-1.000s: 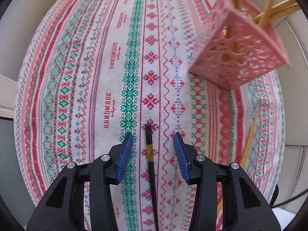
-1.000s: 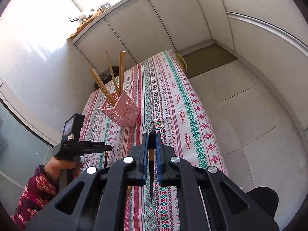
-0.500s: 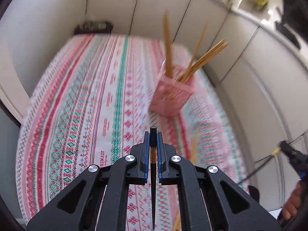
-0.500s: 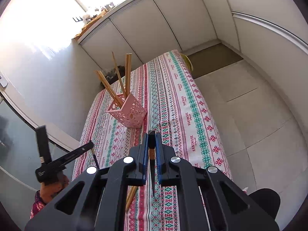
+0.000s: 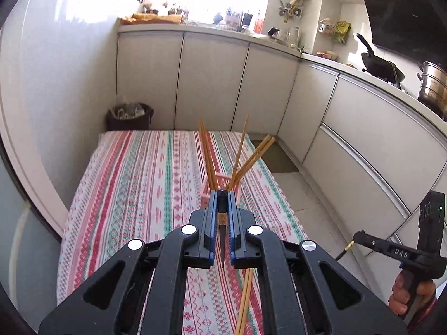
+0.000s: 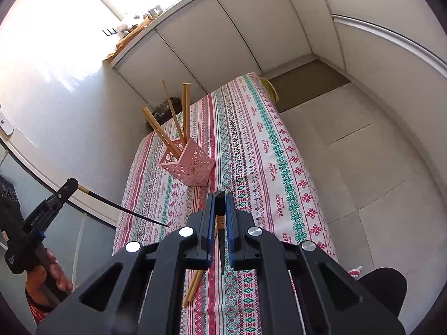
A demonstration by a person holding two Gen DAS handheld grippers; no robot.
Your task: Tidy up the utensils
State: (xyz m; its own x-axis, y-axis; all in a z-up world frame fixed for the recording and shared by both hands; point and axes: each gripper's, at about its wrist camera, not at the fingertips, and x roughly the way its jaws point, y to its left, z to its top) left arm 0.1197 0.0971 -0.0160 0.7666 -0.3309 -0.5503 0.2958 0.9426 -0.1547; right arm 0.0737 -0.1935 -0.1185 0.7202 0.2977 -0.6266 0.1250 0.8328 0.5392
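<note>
My left gripper point(image 5: 222, 195) is shut on a black chopstick point(image 5: 222, 223), held well above the table. It also shows in the right wrist view point(image 6: 69, 185), with its chopstick point(image 6: 123, 209) pointing toward the table. My right gripper point(image 6: 220, 195) is shut on another black chopstick point(image 6: 220, 231); it shows at the right edge of the left wrist view point(image 5: 360, 236). A pink lattice holder point(image 6: 187, 167) with several wooden chopsticks point(image 6: 173, 117) stands on the patterned tablecloth point(image 6: 251, 145). In the left wrist view the holder point(image 5: 208, 187) is partly hidden behind my fingers. Two wooden chopsticks point(image 6: 194, 284) lie on the cloth below.
White cabinets point(image 5: 212, 83) and a counter with kitchenware run behind and right of the table. A dark bin point(image 5: 130, 115) stands at the table's far end. A wall point(image 6: 56, 111) borders the table's left side; tiled floor point(image 6: 363, 153) lies right.
My left gripper closed on the black chopstick that lay on the cloth, lifted it and tilted up from looking at the table to the room. My right gripper stayed shut on its chopstick.
</note>
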